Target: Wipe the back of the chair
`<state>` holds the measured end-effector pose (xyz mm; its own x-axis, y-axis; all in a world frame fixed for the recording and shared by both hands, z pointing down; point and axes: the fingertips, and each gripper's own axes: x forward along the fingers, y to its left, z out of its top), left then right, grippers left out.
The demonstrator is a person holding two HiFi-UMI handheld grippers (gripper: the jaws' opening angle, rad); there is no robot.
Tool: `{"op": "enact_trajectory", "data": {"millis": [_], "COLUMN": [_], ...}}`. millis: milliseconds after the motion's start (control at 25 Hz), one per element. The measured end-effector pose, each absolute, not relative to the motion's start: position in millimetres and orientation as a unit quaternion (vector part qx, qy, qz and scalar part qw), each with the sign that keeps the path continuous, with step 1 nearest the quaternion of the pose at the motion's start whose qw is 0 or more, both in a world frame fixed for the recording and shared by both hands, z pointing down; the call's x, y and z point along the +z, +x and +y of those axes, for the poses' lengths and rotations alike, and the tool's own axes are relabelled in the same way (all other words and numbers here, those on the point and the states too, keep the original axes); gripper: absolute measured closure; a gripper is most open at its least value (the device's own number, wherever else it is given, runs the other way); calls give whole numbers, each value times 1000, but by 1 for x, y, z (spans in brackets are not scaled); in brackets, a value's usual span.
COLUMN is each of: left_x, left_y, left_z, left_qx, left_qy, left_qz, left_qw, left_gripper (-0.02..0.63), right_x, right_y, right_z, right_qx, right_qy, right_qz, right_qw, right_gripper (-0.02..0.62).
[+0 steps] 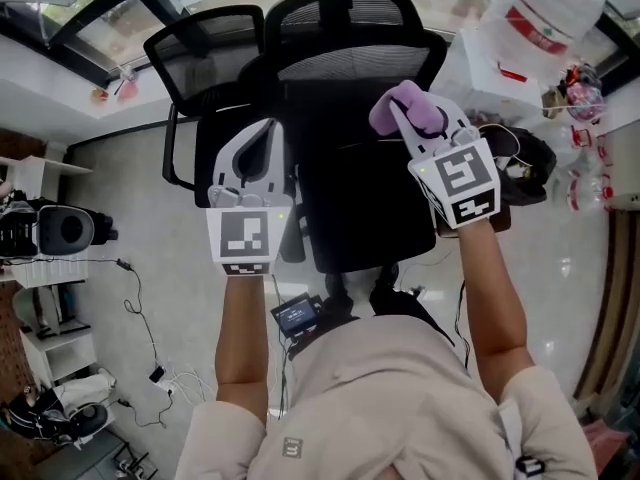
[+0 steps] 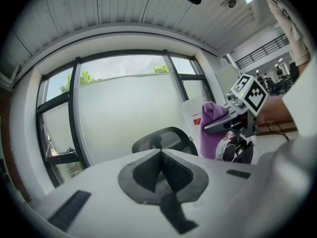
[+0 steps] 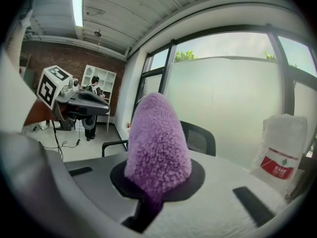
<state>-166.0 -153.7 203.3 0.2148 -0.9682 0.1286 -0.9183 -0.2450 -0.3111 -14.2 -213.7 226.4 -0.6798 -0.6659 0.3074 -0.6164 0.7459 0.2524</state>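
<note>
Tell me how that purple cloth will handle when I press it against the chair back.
The purple cloth looks fluffy and soft, bunched in the right gripper, so it will probably squash and flop rather than push stiffly. The mesh chair back may give slightly under pressure.

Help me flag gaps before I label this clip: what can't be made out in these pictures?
- Chair's wheels: head view, hidden beneath the seat and the person's torso.
- Whether the purple cloth touches the chair back: the head view looks down from above and shows no gap either way; in the right gripper view the cloth blocks what lies behind it.
- Small print on the white bag: too small in both those views.
</note>
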Motion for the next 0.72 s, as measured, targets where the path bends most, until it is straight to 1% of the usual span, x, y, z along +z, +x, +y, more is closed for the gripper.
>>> {"op": "enact_trajectory", "data": {"millis": [400,720], "left_x": [157,128], "left_y": [-150,-135], "left_z": [-117,-96], "left_qx": [-130,-118], "left_qy": [-782,-787], "left_qz": [601,593], "left_qw": [104,118], "left_gripper": [600,600], "right_x": [160,137], "right_y": [16,44], "right_z": [-166,-137], "right_qx": [-85,-87], "right_qy": [345,354], "right_qz": [-921,-918], "right_qw": [161,155], "right_gripper": [577,577]}}
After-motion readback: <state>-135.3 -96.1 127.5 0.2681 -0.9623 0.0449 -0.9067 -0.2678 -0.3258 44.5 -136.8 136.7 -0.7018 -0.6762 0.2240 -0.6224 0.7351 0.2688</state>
